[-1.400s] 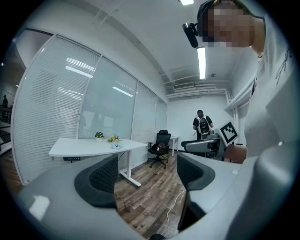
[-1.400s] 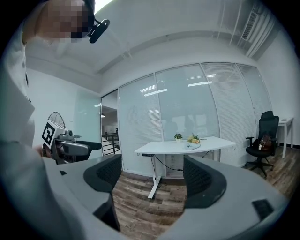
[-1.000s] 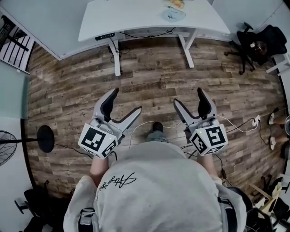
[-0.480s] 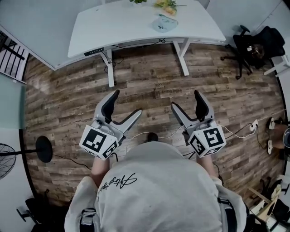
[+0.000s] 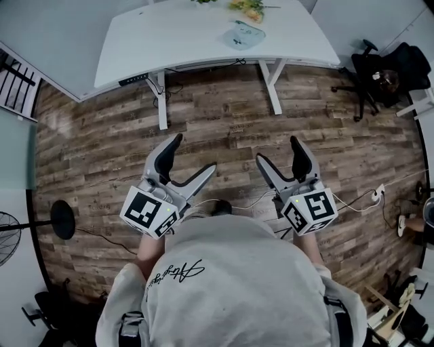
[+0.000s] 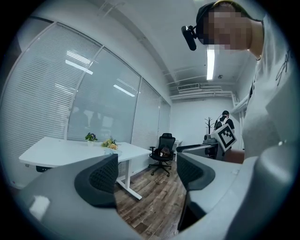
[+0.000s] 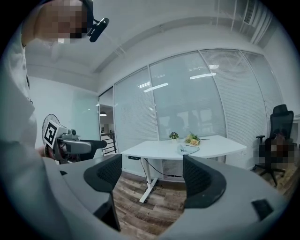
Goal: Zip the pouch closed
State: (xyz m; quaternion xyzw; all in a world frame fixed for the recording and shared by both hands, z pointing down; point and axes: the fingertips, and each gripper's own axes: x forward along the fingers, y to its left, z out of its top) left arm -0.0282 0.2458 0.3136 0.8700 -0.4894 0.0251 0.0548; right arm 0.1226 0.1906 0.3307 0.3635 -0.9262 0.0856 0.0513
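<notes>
A pale blue pouch point(image 5: 242, 35) lies on the far side of the white table point(image 5: 196, 37), well ahead of both grippers. It also shows small on the tabletop in the right gripper view point(image 7: 186, 149). My left gripper point(image 5: 193, 153) is held over the wooden floor, open and empty. My right gripper point(image 5: 278, 150) hangs beside it at the same height, also open and empty. In the left gripper view the gripper point(image 6: 146, 173) frames the table's right end and the floor. In the right gripper view the gripper point(image 7: 152, 176) points at the table. The zip cannot be made out.
Yellow flowers point(image 5: 248, 7) and a small potted plant point(image 7: 174, 136) stand on the table behind the pouch. A black office chair point(image 5: 380, 68) is at the right. A floor fan point(image 5: 41, 223) stands at the left. White cables point(image 5: 359, 196) run across the floor.
The table and pouch have shifted in the head view as the person steps toward them. Both grippers stay open, held the same way.
</notes>
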